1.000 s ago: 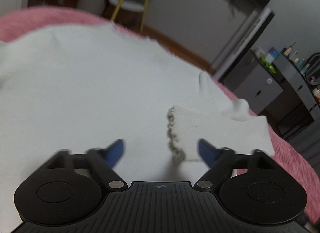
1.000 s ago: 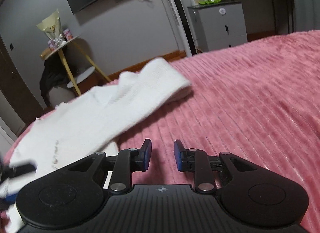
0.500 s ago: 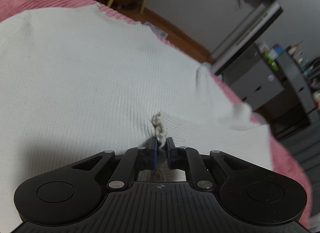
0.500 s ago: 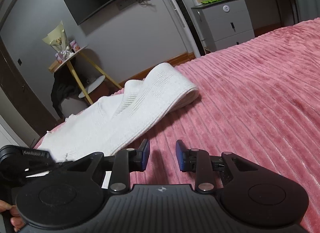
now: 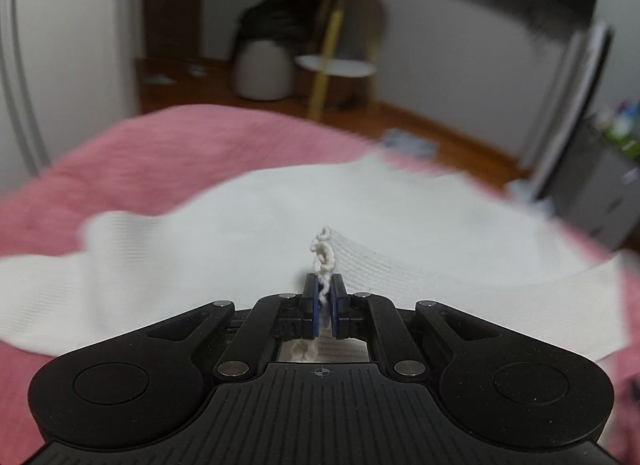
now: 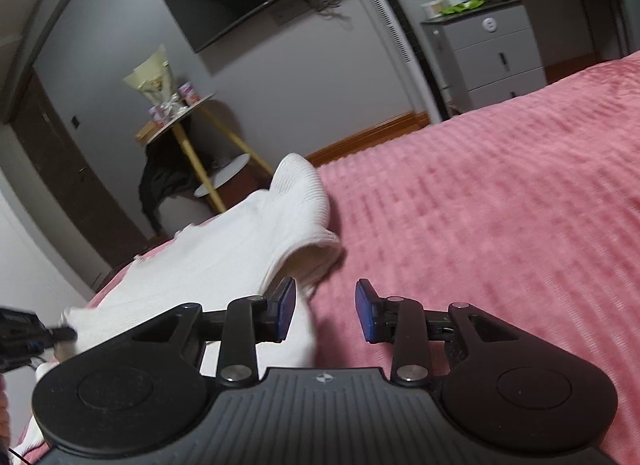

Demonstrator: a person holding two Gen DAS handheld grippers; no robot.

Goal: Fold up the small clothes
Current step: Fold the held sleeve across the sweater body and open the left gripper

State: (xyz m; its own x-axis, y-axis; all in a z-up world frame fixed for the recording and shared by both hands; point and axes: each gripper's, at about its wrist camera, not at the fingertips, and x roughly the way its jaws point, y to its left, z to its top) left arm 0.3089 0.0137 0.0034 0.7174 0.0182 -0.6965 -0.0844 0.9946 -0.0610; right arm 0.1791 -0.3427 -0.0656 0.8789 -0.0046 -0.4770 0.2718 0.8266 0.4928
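Clamping the frilled edge of the top [image 5: 248,225], the left gripper [image 5: 325,299] is closed; the right gripper [image 6: 325,315] is open, just beside the top on the bedspread [image 6: 500,205].

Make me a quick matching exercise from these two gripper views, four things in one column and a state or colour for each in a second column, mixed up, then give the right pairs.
Things:
1. left gripper
2. right gripper
3. bedspread
4. side table legs

States or colours:
A. yellow
B. open, holding nothing
C. pink and ribbed
D. shut on the frilly cuff of the white top

Pairs: 1-D, 2-B, 3-C, 4-A
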